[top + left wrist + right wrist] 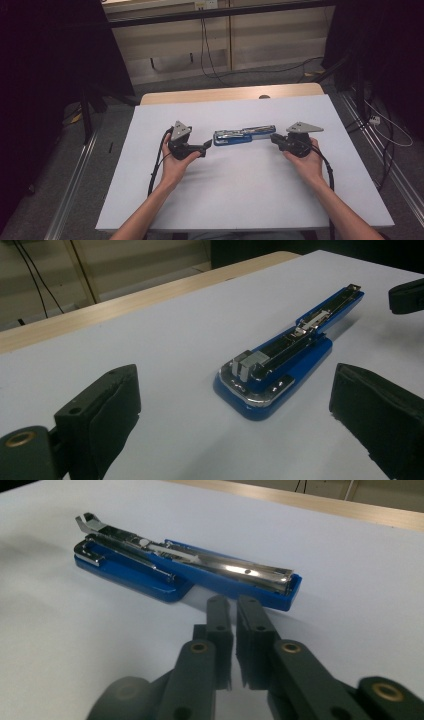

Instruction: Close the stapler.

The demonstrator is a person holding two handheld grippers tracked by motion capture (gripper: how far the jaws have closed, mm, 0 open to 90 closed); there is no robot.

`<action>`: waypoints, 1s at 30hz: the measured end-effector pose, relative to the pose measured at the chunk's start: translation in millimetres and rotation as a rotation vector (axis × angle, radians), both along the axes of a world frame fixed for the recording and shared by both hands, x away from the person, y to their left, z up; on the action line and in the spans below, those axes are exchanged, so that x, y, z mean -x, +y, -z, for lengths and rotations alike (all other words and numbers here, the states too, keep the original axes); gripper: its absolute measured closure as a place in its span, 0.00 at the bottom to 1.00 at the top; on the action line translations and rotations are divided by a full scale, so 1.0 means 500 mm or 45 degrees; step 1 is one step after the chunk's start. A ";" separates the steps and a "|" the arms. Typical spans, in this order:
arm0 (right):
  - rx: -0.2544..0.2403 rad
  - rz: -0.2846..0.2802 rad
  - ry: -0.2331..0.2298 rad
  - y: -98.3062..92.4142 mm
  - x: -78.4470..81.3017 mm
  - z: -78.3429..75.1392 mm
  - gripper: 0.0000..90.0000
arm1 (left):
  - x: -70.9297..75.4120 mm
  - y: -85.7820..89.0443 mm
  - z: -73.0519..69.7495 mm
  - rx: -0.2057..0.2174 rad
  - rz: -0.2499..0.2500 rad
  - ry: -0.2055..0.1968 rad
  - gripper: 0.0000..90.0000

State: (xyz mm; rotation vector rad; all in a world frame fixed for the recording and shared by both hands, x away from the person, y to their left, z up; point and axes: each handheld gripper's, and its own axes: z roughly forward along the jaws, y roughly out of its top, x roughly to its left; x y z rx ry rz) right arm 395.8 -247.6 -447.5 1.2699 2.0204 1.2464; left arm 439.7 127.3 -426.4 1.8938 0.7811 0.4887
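Fingers of the right gripper (234, 605) pressed together beside the stapler (187, 570); left gripper's (235, 405) spread.

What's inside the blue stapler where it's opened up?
The blue stapler lies opened flat on the white table. Inside runs a shiny metal channel with a small silver block near one end. Whether any staples sit in it is too small to tell.

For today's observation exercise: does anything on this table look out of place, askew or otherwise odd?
Yes: the blue stapler lies folded out flat on the white table, its metal staple channel exposed, not closed as usual. It sits between the two grippers, untouched. Nothing looks spilled or broken.
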 end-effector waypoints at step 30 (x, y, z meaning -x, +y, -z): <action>0.052 0.005 0.017 -0.007 -0.009 0.011 1.00 | -0.032 -0.082 0.013 -0.084 0.137 0.059 0.84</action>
